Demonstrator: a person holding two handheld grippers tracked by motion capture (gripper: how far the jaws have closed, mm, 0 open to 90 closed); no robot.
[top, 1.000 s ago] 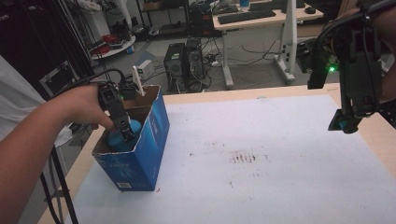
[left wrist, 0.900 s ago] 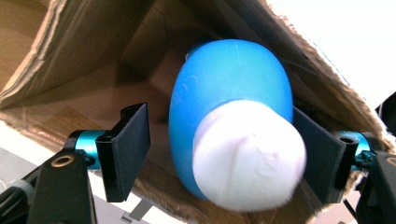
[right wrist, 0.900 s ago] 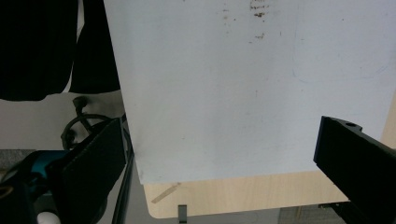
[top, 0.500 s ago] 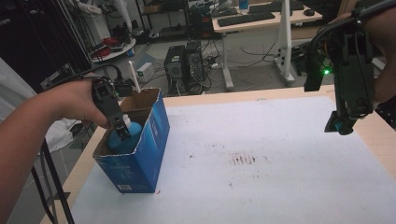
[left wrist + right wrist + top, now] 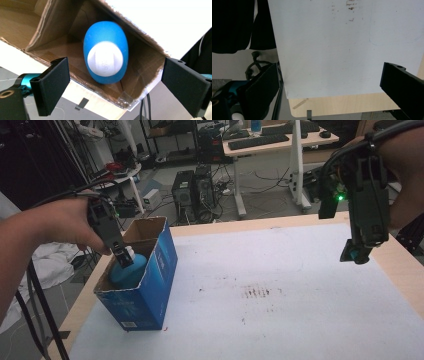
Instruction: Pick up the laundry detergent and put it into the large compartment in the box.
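Observation:
A blue cardboard box (image 5: pixel 150 290) stands open-topped at the table's left edge. Inside it lies a blue bottle (image 5: pixel 129 270) with a white cap (image 5: pixel 105 59), cap end toward my left gripper's camera. My left gripper (image 5: pixel 124 255) hangs just over the box opening, open, its jaws wide either side of the bottle (image 5: pixel 106 53) without touching it. My right gripper (image 5: pixel 359 251) is held above the table's right side, open, with nothing between its jaws (image 5: pixel 329 92).
A white mat (image 5: pixel 290 295) with brown specks covers the wooden table (image 5: pixel 405 270). Behind the table stand a desk, computer towers and cables on the floor. In the right gripper view the mat's corner and the table's edge (image 5: pixel 332 105) lie below.
My left gripper has risen slightly and drawn back over the box, leaving the bottle inside. My right gripper has drifted a little up and left.

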